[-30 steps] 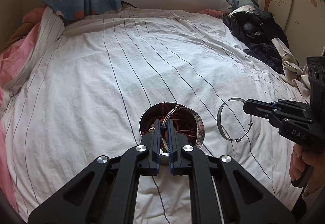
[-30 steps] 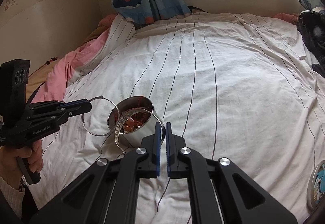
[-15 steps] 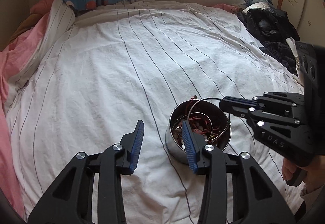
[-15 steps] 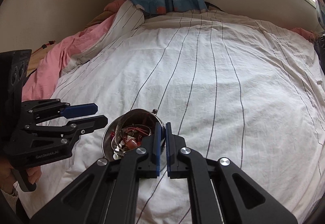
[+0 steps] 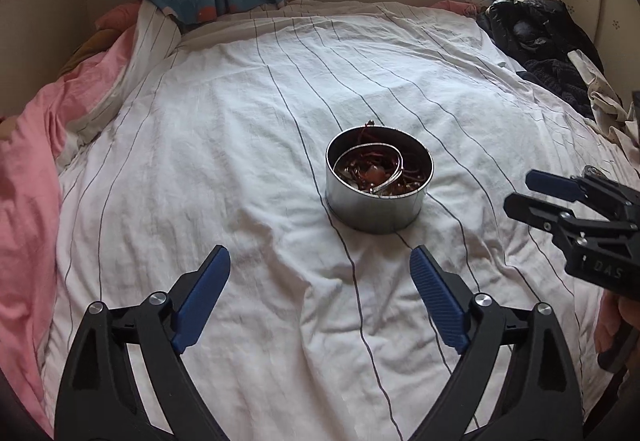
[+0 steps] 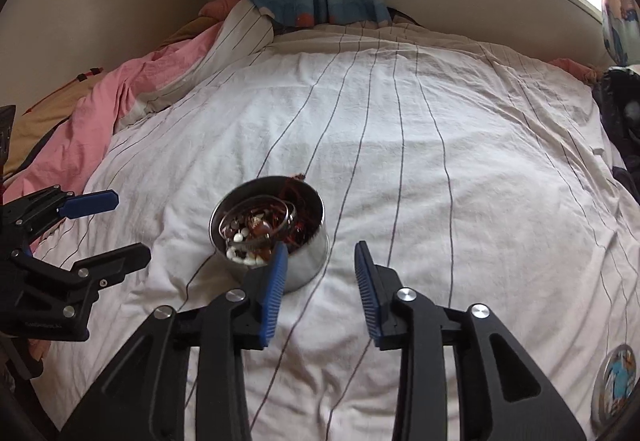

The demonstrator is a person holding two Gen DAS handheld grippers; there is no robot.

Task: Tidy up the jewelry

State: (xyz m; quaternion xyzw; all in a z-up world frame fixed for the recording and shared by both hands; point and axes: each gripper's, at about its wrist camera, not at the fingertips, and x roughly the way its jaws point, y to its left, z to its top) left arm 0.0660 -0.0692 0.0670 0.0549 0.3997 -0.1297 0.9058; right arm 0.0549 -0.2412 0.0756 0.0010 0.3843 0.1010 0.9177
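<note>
Right claw [image 6: 320, 253] released, empty, pads spread; left pad overlaps near rim of tin [image 6: 267, 231] in view, contact unclear. Tin ahead-left of it, upright on bed [image 6: 440, 145], bangle [image 6: 260, 217] and beads inside. Left claw [image 5: 320, 261] also spread, empty, tin straight ahead, clear gap. Right nearer. Lid [image 6: 614, 381] far right, near bed edge.

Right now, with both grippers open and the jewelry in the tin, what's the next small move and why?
Probably swing the right gripper toward the round lid lying at the bed's right edge. The tin holds the bangles and beads, stands uncovered, and both it and the left gripper are empty-jawed.
</note>
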